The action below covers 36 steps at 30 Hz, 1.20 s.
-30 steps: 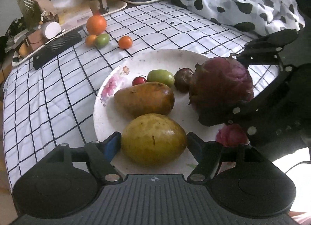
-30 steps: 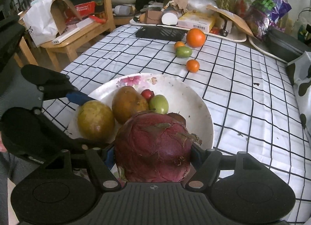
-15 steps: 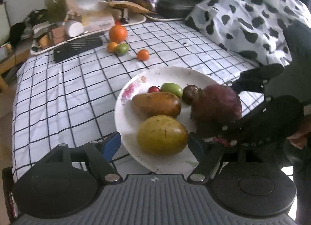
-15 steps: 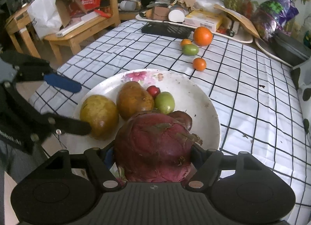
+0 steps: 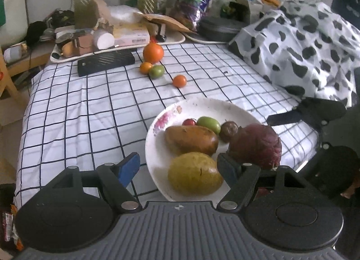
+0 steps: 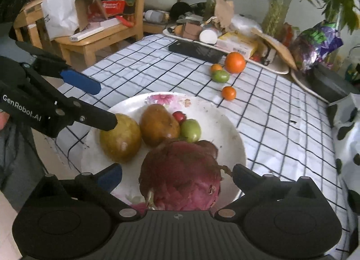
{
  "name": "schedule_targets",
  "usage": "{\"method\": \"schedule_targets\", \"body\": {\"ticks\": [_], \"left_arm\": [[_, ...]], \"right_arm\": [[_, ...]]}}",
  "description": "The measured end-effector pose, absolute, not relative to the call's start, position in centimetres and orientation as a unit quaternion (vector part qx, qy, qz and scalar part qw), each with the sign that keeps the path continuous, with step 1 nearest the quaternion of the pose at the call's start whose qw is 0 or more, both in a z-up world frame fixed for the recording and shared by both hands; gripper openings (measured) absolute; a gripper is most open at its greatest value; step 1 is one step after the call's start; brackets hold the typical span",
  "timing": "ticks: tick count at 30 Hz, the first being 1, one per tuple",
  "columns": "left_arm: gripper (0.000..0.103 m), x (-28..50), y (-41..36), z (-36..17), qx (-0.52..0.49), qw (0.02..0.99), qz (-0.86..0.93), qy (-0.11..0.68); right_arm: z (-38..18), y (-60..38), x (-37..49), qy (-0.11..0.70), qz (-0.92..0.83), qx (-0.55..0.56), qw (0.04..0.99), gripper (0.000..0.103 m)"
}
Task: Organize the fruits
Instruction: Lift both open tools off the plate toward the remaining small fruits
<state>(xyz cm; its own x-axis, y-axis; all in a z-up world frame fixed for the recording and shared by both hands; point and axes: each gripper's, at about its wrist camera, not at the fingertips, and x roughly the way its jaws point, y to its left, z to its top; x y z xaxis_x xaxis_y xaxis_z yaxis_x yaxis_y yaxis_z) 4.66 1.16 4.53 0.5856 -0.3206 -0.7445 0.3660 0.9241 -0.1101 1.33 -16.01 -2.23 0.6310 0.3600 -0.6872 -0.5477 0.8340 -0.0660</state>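
Note:
A white flowered plate (image 5: 202,107) (image 6: 225,125) holds a yellow-green mango (image 5: 194,176) (image 6: 120,138), a brown mango (image 5: 191,139) (image 6: 157,127), a small red fruit (image 5: 189,122), a green fruit (image 5: 209,124) (image 6: 190,130), a dark round fruit (image 5: 229,128) and a red dragon fruit (image 5: 256,146) (image 6: 180,176). My left gripper (image 5: 177,167) is open and empty at the plate's near edge. My right gripper (image 6: 177,174) is open, its fingers apart from the dragon fruit, which rests on the plate.
A large orange (image 5: 153,53), a small orange (image 5: 145,68), a green fruit (image 5: 156,71) and another small orange (image 5: 179,81) lie on the checked tablecloth behind the plate. A black case (image 5: 105,63) and a cluttered tray (image 5: 117,41) sit at the back. A spotted cloth (image 5: 303,46) covers the right.
My left gripper has let go of the yellow-green mango and drawn back. My right gripper has opened off the dragon fruit, which now rests on the plate.

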Motion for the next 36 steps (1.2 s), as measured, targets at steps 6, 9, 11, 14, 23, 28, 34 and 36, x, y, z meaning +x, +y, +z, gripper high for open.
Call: {"method": "schedule_targets", "body": {"ticks": [6, 9, 11, 14, 23, 28, 34, 36], "left_arm": [[0.074, 4.8, 1.3, 4.7, 0.018, 0.895, -0.184, 0.405], [0.074, 4.8, 1.3, 4.8, 0.019, 0.898, -0.178, 0.401], [0.074, 4.9, 1.4, 4.8, 0.018, 0.9, -0.174, 0.399], [0.074, 4.9, 1.4, 4.8, 0.016, 0.901, -0.171, 0.399], [0.074, 4.6, 1.1, 4.8, 0.024, 0.902, -0.177, 0.392], [0.074, 4.9, 1.2, 5.0, 0.027, 0.906, -0.168, 0.388], [0.074, 5.6, 1.4, 4.9, 0.022, 0.907, -0.157, 0.389], [0.074, 5.9, 1.4, 4.9, 0.019, 0.907, -0.156, 0.39]], "right_arm": [[-1.1, -16.8, 1.3, 0.324, 0.245, -0.102, 0.908, 0.103], [-0.6, -17.2, 1.6, 0.313, 0.232, -0.086, 0.917, 0.103], [-0.4, -17.6, 1.7, 0.308, 0.219, -0.077, 0.923, 0.103], [-0.2, -18.1, 2.0, 0.303, 0.202, -0.066, 0.929, 0.103], [-0.2, -19.2, 2.6, 0.299, 0.158, -0.051, 0.94, 0.103], [-0.4, -19.7, 2.9, 0.306, 0.13, -0.043, 0.942, 0.103], [-0.7, -20.2, 3.4, 0.314, 0.107, -0.034, 0.943, 0.103], [-0.8, -20.3, 3.6, 0.315, 0.102, -0.034, 0.943, 0.103]]}}
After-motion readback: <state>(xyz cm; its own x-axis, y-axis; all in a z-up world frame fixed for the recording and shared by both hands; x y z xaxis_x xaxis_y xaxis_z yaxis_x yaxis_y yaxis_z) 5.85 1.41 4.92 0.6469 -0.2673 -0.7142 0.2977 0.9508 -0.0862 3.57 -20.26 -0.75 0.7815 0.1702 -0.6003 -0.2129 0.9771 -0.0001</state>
